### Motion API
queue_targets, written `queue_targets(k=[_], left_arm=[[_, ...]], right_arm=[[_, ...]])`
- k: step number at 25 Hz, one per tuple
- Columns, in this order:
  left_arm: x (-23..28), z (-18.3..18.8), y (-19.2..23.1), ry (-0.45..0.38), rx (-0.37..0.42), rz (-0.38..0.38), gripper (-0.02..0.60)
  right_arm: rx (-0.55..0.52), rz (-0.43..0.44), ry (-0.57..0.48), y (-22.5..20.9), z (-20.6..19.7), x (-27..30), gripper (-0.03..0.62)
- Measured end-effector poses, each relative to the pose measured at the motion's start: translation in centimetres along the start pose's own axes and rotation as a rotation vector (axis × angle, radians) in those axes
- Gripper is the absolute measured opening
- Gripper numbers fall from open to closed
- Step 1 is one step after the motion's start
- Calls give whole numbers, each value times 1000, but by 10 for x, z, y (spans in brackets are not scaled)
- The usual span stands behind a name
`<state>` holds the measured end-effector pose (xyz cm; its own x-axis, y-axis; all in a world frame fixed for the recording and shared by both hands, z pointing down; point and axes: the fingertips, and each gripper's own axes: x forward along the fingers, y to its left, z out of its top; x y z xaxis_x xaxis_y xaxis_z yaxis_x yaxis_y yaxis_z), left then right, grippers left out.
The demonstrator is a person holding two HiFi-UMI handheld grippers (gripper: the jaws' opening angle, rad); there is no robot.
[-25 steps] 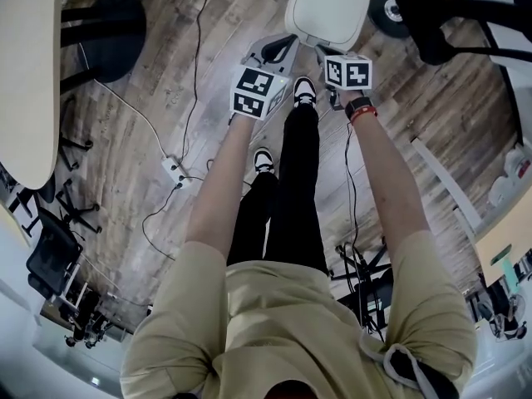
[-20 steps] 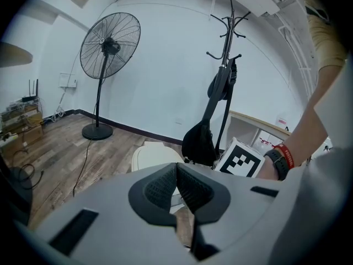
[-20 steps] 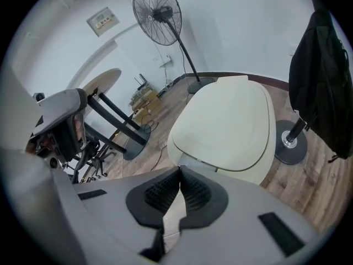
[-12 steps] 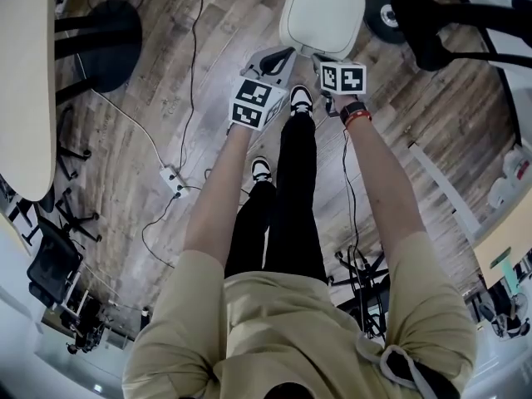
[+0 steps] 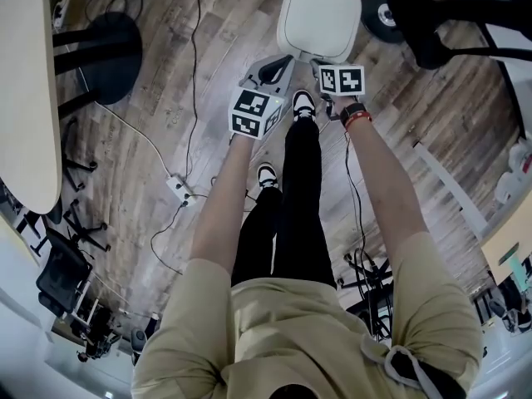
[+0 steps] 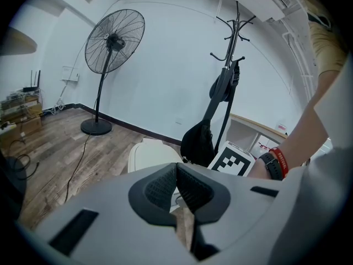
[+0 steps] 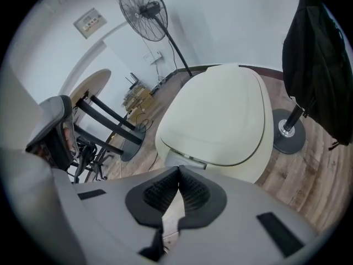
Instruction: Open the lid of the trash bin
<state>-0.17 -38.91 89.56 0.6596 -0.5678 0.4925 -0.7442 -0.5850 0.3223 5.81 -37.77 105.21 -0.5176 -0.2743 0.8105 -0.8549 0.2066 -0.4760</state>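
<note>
Right gripper view: the right gripper [image 7: 178,173] has its jaws pressed together with nothing between them, pointing at the near edge of the trash bin [image 7: 220,115], whose pale lid lies shut. The left gripper [image 6: 176,169] is likewise closed and empty, beside the bin's front left corner. Print on the red wristband [image 6: 279,160] is too small to read. A coat stand base [image 7: 288,130] sits just beside the bin; wooden floor [image 5: 166,81] lies open to the left.

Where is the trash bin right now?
In the head view the closed trash bin stands at top centre, just beyond the right tongs, beside the coat stand base.
</note>
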Motion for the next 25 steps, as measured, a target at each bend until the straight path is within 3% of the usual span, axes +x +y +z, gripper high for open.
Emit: queue_targets(k=[16,25], left_arm=[[-5,-12,7,13,-25,-1,23],[-20,-1,-8,28,-15,0,23]], right_arm=[[-51,31,2,4,-1,6,12],[-105,4,11,10,2,-15,6]])
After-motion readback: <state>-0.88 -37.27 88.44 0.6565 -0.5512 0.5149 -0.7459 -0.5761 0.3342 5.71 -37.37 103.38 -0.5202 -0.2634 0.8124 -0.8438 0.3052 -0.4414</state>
